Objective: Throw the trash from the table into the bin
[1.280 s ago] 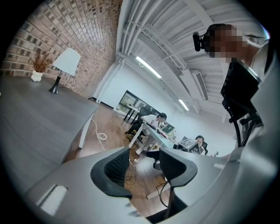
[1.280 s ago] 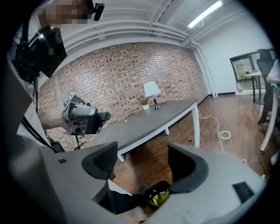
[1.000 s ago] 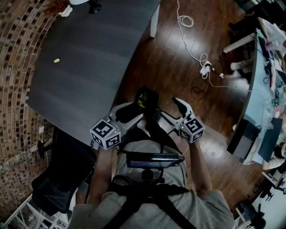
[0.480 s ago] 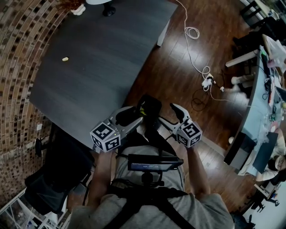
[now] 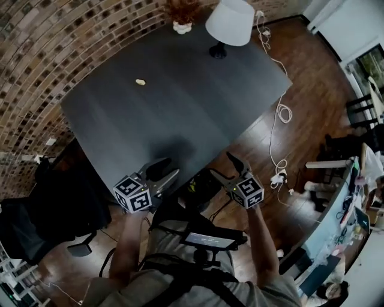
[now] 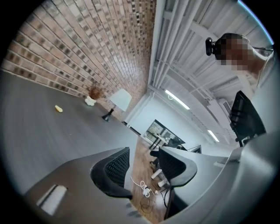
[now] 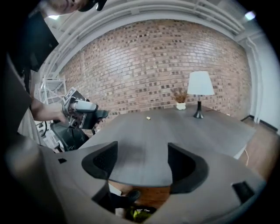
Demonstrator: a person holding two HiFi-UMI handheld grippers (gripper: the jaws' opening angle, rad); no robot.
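Note:
A small pale-yellow scrap (image 5: 140, 82) lies alone on the far left part of the dark grey table (image 5: 180, 114). It also shows as the scrap (image 6: 58, 108) in the left gripper view and the scrap (image 7: 148, 117) in the right one. My left gripper (image 5: 167, 169) hovers at the table's near edge, open and empty (image 6: 144, 168). Beside it my right gripper (image 5: 223, 166) is also open with nothing between its fingers (image 7: 142, 162). Between and below them on the floor sits a dark bin (image 5: 198, 183) with something yellow-green inside (image 7: 133, 213).
A white-shaded lamp (image 5: 230, 24) and a small potted plant (image 5: 182, 18) stand at the table's far edge by the brick wall. A black office chair (image 5: 36, 210) is at the left. A white cable (image 5: 279, 114) and power strip (image 5: 277, 178) lie on the wood floor at the right.
The view has swung toward the table. Both grippers have moved forward to its near edge and turned, jaws still apart. The scrap has not moved on the table.

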